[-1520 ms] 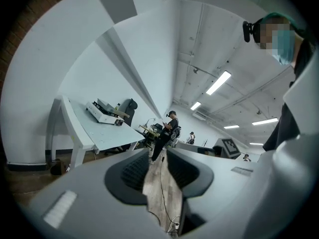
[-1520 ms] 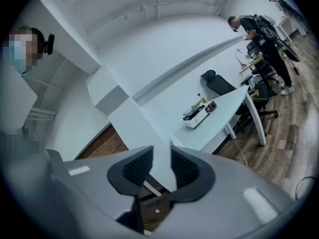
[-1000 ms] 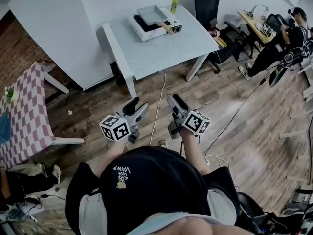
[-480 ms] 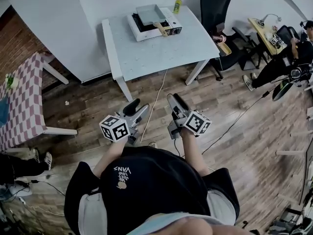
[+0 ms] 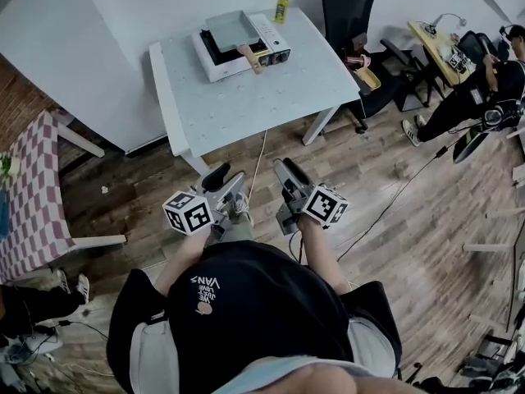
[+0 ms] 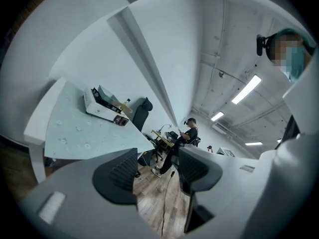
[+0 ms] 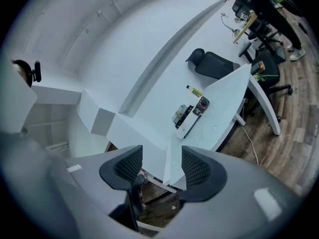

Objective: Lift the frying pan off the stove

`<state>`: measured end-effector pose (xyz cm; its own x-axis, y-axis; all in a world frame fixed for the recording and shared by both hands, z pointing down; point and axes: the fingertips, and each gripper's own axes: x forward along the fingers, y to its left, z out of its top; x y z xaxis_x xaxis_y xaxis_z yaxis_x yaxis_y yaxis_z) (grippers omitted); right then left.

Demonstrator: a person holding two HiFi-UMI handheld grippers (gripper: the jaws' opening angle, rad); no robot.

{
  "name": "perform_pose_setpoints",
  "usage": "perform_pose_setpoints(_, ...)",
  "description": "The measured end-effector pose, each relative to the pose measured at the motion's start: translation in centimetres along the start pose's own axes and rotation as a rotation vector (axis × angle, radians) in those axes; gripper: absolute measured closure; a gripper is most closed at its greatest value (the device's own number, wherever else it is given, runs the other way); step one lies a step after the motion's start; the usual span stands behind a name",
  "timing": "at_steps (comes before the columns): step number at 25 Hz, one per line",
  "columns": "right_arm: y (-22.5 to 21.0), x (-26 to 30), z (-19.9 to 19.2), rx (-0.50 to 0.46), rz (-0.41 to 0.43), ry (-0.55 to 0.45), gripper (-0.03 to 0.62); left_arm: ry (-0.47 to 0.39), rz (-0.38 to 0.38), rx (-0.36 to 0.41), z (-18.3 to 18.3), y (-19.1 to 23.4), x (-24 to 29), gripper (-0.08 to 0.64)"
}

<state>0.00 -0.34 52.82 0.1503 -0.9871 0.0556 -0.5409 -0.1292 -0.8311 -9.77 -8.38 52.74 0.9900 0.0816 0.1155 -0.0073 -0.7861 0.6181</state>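
Note:
The grey square frying pan (image 5: 227,29) with a wooden handle (image 5: 248,56) sits on a white portable stove (image 5: 215,60) at the far side of the white table (image 5: 246,105). Both grippers hang over the wooden floor, well short of the table. My left gripper (image 5: 225,180) is open and holds nothing. My right gripper (image 5: 287,173) is also open and empty. The left gripper (image 6: 158,166) view has the stove (image 6: 102,108) small and far to the left. The right gripper (image 7: 162,166) view has the stove (image 7: 189,114) far ahead on the table.
A yellow bottle (image 5: 281,6) stands behind the stove. A black office chair (image 5: 349,6) is at the table's right end, and a white cable (image 5: 258,158) hangs from the table to the floor. A checkered table (image 5: 33,187) stands at left. A seated person (image 5: 484,84) is at far right.
The table with the stove now lies nearer and further left in the head view. Both grippers keep their pose, open and side by side.

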Motion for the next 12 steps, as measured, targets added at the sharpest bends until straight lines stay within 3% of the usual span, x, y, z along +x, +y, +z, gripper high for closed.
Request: perform_pose_setpoints(12,-3.8,11.0,8.4,-0.024,-0.045,0.003,0.356,-0.007,-0.049,-0.031,8.3,7.1,9.9,0.319)
